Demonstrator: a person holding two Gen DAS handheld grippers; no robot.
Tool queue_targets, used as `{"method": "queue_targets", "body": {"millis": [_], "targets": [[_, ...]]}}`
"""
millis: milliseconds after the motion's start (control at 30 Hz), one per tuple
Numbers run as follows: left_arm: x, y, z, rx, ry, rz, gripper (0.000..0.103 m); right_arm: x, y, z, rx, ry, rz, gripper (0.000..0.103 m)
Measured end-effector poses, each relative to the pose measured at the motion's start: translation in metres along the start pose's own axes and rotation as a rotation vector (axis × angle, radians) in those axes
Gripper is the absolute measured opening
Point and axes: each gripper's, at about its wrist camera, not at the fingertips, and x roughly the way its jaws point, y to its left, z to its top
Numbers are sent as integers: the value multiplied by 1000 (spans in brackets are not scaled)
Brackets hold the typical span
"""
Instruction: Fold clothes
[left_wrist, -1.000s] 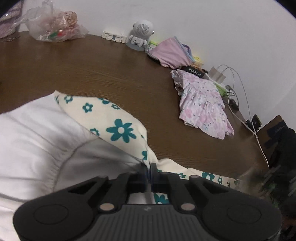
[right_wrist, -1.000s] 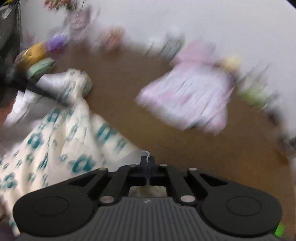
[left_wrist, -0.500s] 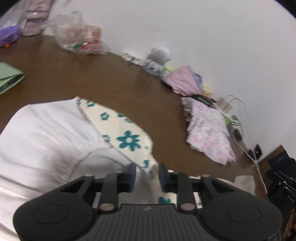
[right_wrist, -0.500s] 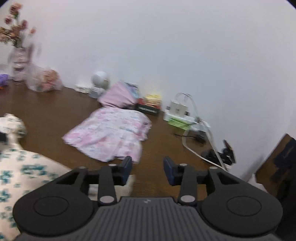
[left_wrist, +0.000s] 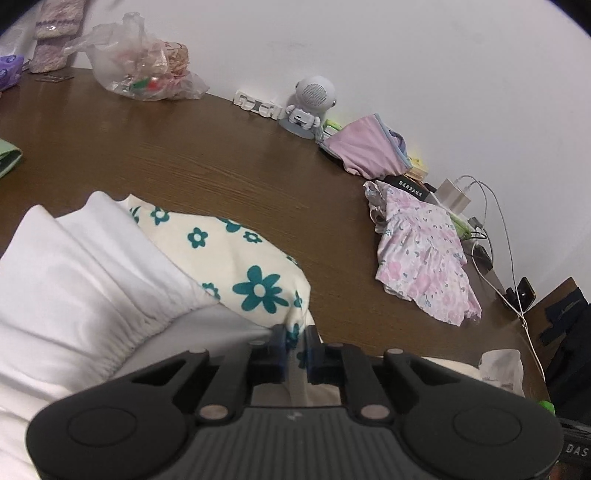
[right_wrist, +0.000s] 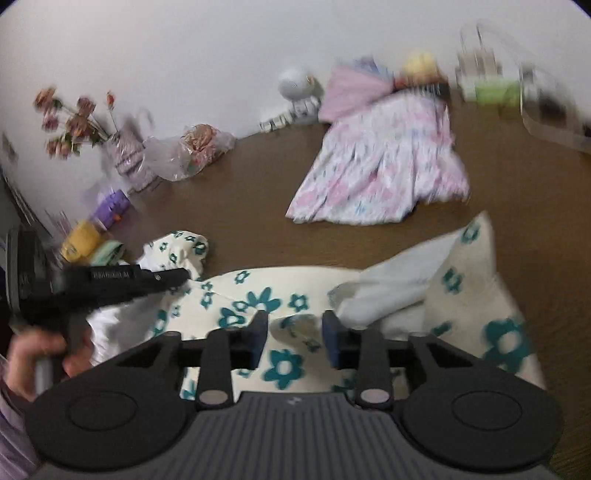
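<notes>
Left hand-held gripper (left_wrist: 295, 345) closing on the floral garment (left_wrist: 236, 266).

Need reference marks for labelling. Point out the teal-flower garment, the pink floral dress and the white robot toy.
teal-flower garment (left_wrist: 255, 288): left wrist view, big teal flower.
pink floral dress (left_wrist: 424, 258): left wrist view, middle of skirt.
white robot toy (left_wrist: 314, 94): left wrist view, round head.

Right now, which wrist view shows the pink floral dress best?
The left wrist view: the pink floral dress is sharp there, lying crumpled on the table near the cables. The right wrist view shows more of it spread out, but motion blur smears its print and edges.
</notes>
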Motion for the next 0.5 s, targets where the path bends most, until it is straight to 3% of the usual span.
{"method": "queue_targets", "body": {"millis": [33, 100, 200, 300, 367, 400, 433, 500], "targets": [[0, 0, 0, -6, -5, 3, 8, 7, 0, 3, 13, 13, 13, 32], [-1, 0, 0, -20, -25, 8, 6, 19, -2, 3, 32, 13, -3, 1], [-17, 5, -1, -68, -137, -13, 5, 13, 1, 2, 18, -93, 0, 1], [-35, 14, -3, -118, -269, -70, 6, -25, 12, -4, -121, -308, 72, 1], [-32, 19, -2, -145, -274, -46, 11, -26, 13, -3, -160, -307, 93, 2], [-26, 23, -2, -172, -250, -1, 13, -18, 12, 0, -169, -256, 58, 2], [-22, 26, -3, -201, -224, 36, 14, -8, 10, 1, -161, -207, -38, 4], [-23, 30, -4, -237, -187, 31, 16, 8, 6, 2, -141, -121, -206, 5]]}}
